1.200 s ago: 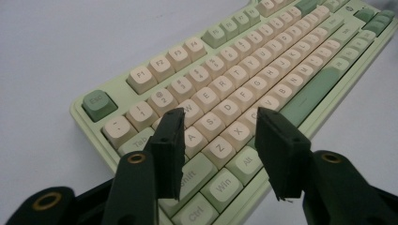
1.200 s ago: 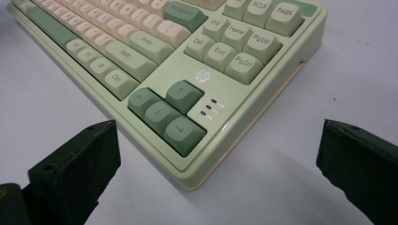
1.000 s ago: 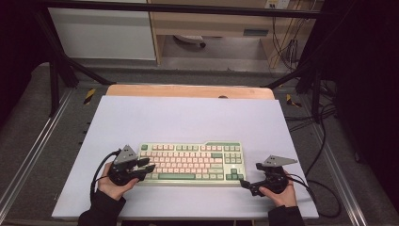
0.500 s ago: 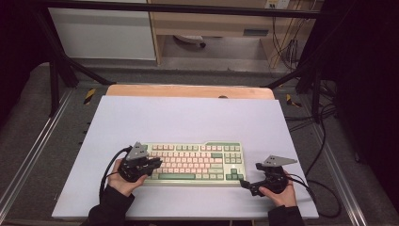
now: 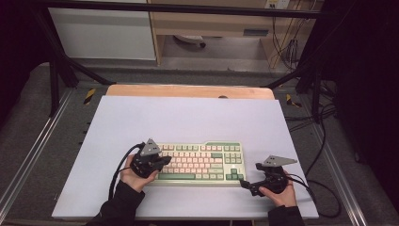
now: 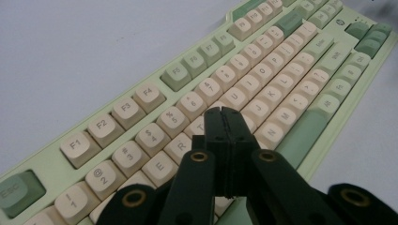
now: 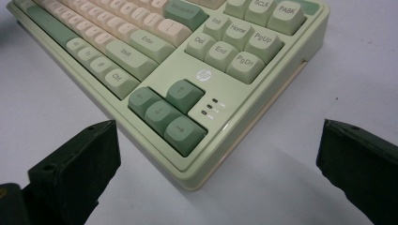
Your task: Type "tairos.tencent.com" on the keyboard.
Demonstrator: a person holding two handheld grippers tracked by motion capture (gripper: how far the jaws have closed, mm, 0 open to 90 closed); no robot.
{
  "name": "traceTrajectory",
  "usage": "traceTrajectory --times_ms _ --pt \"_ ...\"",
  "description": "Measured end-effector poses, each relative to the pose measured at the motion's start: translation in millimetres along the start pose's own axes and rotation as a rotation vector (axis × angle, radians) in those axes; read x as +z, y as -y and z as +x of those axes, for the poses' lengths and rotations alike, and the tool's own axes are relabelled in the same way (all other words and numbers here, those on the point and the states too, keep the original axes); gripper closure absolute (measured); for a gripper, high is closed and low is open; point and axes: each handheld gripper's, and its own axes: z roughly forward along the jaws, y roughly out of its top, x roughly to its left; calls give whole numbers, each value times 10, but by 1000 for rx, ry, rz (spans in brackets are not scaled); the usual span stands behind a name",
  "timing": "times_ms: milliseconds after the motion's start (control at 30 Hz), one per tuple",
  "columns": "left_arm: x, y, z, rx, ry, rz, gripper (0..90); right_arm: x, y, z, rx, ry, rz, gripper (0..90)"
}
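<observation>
Over keyboard (image 5: 200,162) | we find left gripper (image 6: 224,123) jaws just closed, empty, for key-pressing | right gripper (image 5: 245,184) gaping, framing its corner

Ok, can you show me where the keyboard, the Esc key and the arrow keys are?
keyboard (image 5: 200,162): high view, middle of its key field.
Esc key (image 6: 19,191): left gripper view, top of the green keycap.
arrow keys (image 7: 162,115): right gripper view, on the down-arrow cap in the cluster's middle.

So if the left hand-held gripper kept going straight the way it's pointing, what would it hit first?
Probably the keyboard. The left hand-held gripper, jaws shut with nothing between them, angles down over the cream letter keys left of the middle, so its tips would likely land there, though the gap above the keys is unclear.
</observation>
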Motion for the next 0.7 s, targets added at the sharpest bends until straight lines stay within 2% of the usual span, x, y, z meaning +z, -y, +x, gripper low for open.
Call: traceTrajectory --times_ms 400,700 --pt "184 -28 -5 -1 -45 18 899 9 2 5 5 -4 2 5" --pt "274 3 22 -13 -58 24 899 21 7 5 -2 -4 4 6"
